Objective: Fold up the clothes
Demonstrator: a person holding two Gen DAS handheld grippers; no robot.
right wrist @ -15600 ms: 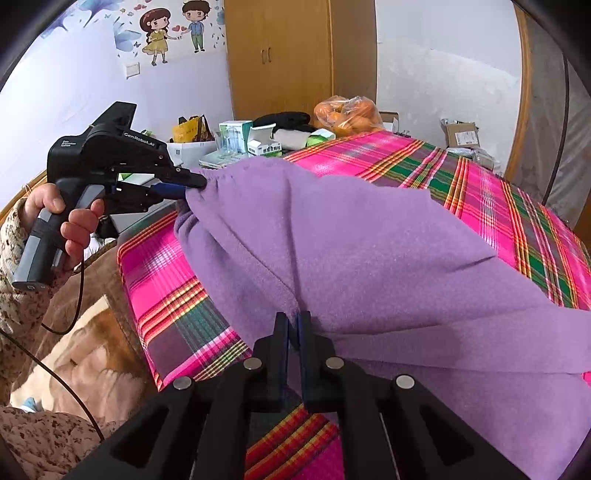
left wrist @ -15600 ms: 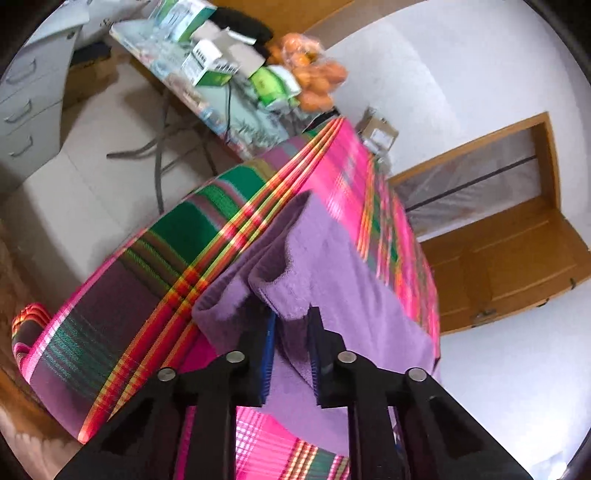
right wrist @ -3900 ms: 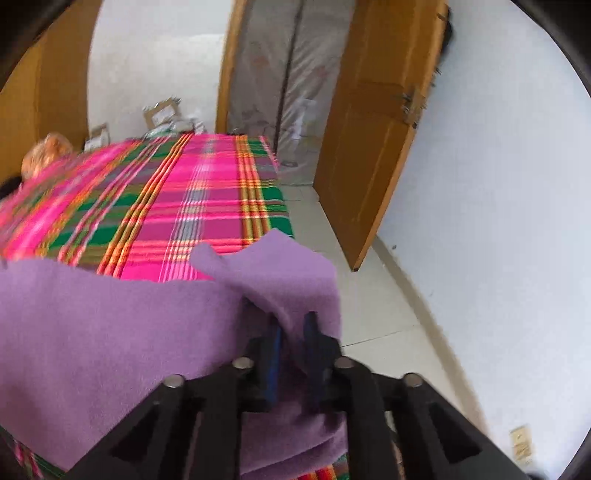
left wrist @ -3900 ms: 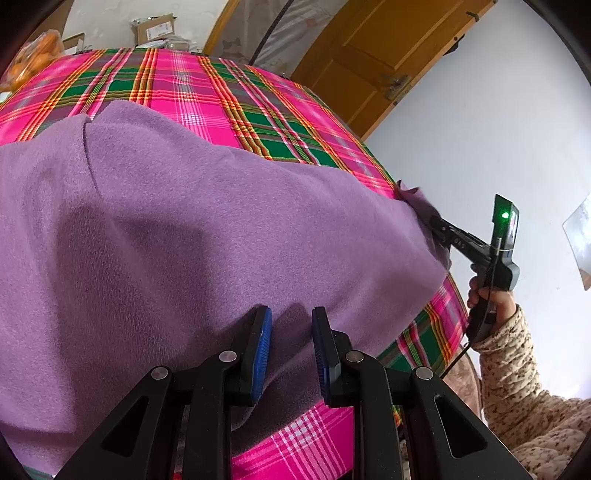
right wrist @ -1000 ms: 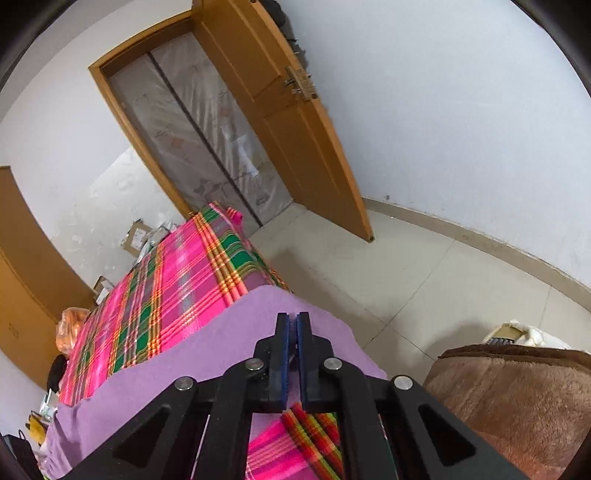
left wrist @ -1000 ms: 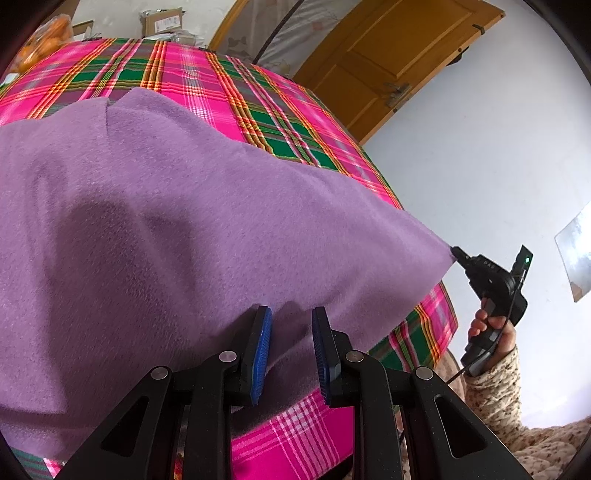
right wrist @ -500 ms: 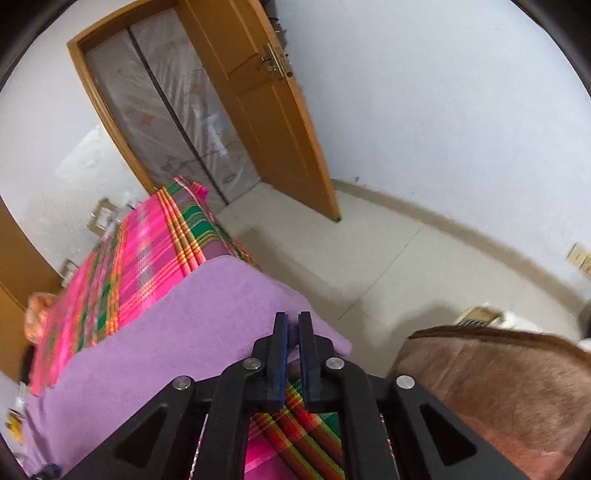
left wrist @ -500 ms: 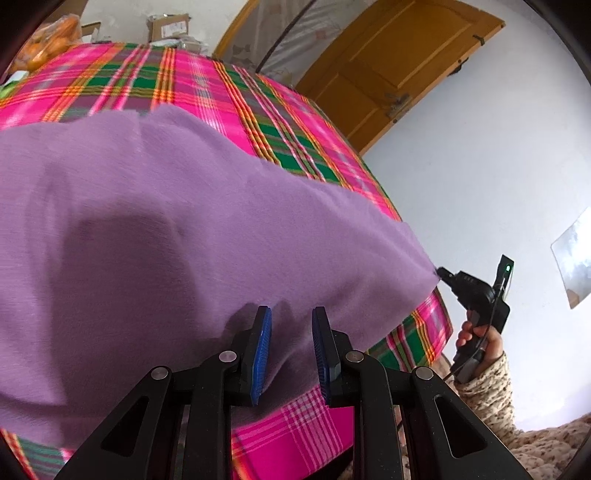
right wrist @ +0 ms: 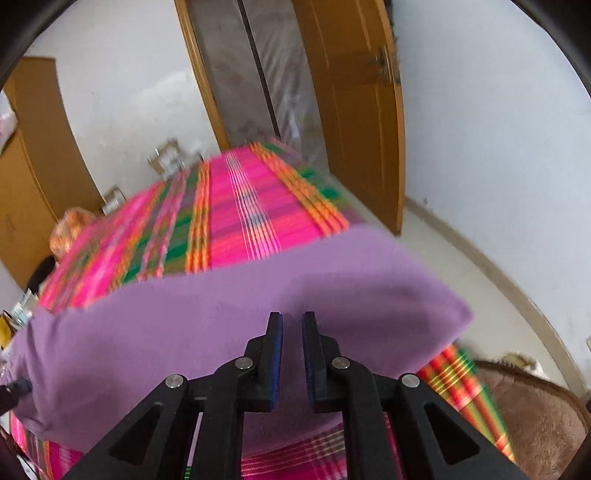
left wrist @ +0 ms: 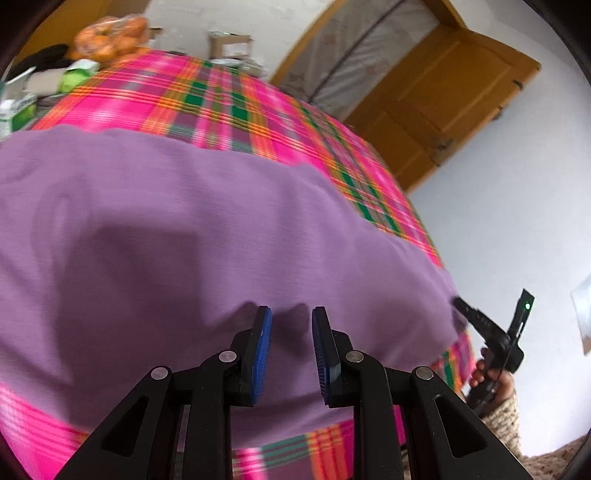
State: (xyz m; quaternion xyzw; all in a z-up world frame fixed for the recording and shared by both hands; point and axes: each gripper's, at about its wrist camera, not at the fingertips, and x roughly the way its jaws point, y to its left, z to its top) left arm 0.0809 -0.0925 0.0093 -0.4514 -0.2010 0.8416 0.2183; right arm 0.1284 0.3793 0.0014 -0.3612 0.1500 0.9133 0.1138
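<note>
A purple fleece cloth [left wrist: 207, 229] lies spread across the near part of a bed with a pink, green and orange plaid cover [left wrist: 229, 99]. My left gripper [left wrist: 290, 314] sits on the cloth's near edge. Its blue pads [left wrist: 261, 343] stand a little apart with cloth bunched between them. In the right wrist view the cloth [right wrist: 207, 321] lies flat, its right corner hanging past the bed's edge. My right gripper [right wrist: 292, 321] is over it with the fingers parted and nothing pinched. The right gripper [left wrist: 461, 308] also shows at the cloth's right corner, held by a hand [left wrist: 487, 373].
A wooden door [right wrist: 354, 110] and white wall stand beyond the bed's far right side. Oranges in a bag [left wrist: 110, 31] and boxes sit at the far left. A brown fuzzy cushion [right wrist: 535, 417] lies near the right. Bare floor [right wrist: 472, 277] runs along the wall.
The cloth has been lowered onto the bed. My right gripper's fingers, shut on the corner half a second ago, have parted and let it go. The left gripper's finger gap is unchanged.
</note>
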